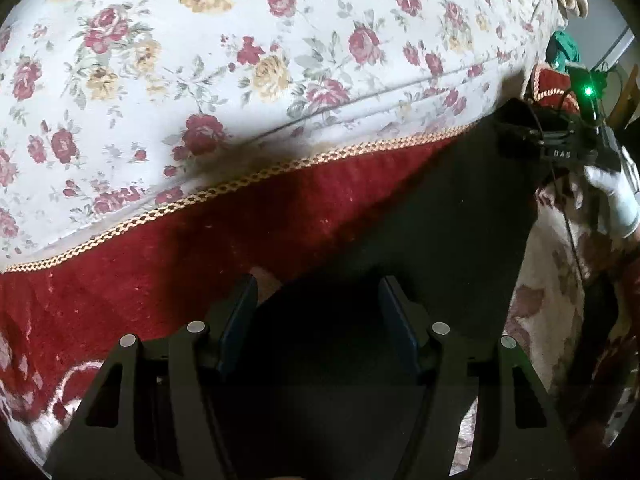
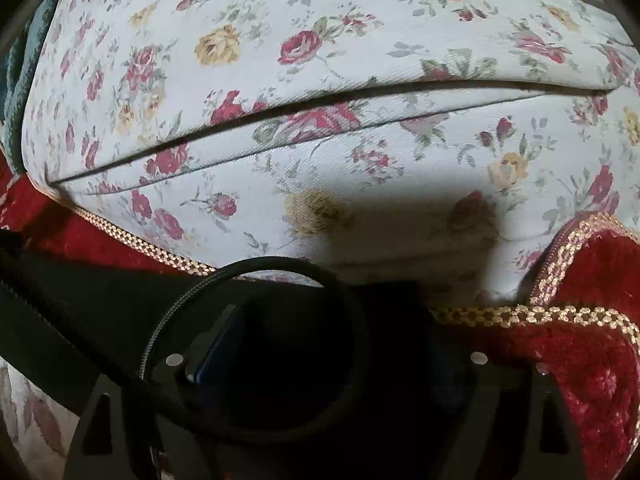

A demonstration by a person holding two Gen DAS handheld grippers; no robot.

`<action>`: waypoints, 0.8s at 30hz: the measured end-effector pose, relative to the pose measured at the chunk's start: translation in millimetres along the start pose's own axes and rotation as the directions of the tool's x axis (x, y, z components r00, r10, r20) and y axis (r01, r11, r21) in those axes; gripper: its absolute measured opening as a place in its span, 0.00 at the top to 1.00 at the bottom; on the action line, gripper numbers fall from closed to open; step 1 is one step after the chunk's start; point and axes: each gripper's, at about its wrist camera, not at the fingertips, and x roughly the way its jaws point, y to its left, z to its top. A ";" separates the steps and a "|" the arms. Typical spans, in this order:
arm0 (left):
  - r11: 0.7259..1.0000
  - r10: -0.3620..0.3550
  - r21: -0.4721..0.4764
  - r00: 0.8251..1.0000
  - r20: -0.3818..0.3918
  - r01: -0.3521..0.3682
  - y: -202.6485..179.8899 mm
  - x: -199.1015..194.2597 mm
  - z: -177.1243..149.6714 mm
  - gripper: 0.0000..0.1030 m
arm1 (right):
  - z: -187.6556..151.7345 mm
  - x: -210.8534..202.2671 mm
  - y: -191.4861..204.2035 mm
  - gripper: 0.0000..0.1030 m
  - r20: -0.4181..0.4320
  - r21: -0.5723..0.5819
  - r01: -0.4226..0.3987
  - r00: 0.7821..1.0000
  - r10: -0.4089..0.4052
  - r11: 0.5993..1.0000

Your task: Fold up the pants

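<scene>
Two grippers over dark cloth. On the left, left gripper [image 1: 318, 296] spread wide, black pants [image 1: 400, 240] lying between its fingers, draped across red blanket [image 1: 200, 248] below flowered cushion [image 1: 240, 60]. Further right, right gripper [image 1: 560, 148] in gloved hand [image 1: 612, 196]. Right wrist view: fingers buried in pants [image 2: 100, 304]; grip impossible to tell.

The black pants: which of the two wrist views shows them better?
The left wrist view. There the black pants spread as a broad dark sheet over the red blanket, between the fingers of the left gripper. In the right wrist view only a close, dark part of the pants shows, with an edge looping across the right gripper.
</scene>
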 end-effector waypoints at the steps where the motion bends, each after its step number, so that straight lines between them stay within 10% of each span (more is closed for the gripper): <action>1: 1.000 0.002 0.006 1.000 -0.004 -0.002 -1.9 2.2 -0.8 0.39 | -0.6 0.9 0.8 0.20 -0.002 -0.005 0.005 1.000 -0.005 1.000; 6: 1.000 -0.009 0.018 1.000 -0.028 0.010 -4.0 11.8 -0.6 0.36 | -2.8 7.6 6.1 0.19 -0.001 -0.046 0.014 1.000 -0.014 0.999; 8: 0.999 -0.021 0.034 0.999 -0.041 0.022 -5.9 16.6 -1.2 0.31 | -8.9 5.6 6.8 0.32 0.014 -0.040 0.001 1.000 -0.001 0.999; 10: 0.998 -0.013 0.061 0.999 -0.041 0.016 -9.0 18.1 -1.5 0.31 | -9.2 6.3 1.7 0.66 0.036 -0.016 -0.019 0.999 0.020 1.000; 13: 0.995 0.016 0.095 0.999 -0.040 -0.012 -17.6 19.5 -2.7 0.32 | -13.9 0.3 -5.0 0.81 0.052 0.017 -0.037 0.998 0.036 0.999; 20: 0.981 0.106 0.160 0.993 0.041 -0.112 -49.2 4.8 -11.0 0.90 | -18.2 -29.9 -3.8 0.93 0.150 0.000 -0.092 0.985 0.091 0.996; 24: 0.978 0.128 0.148 0.985 0.115 -0.144 -59.2 -20.8 -18.0 0.92 | -32.3 -65.8 -8.3 0.93 0.213 0.022 -0.120 0.971 0.113 0.993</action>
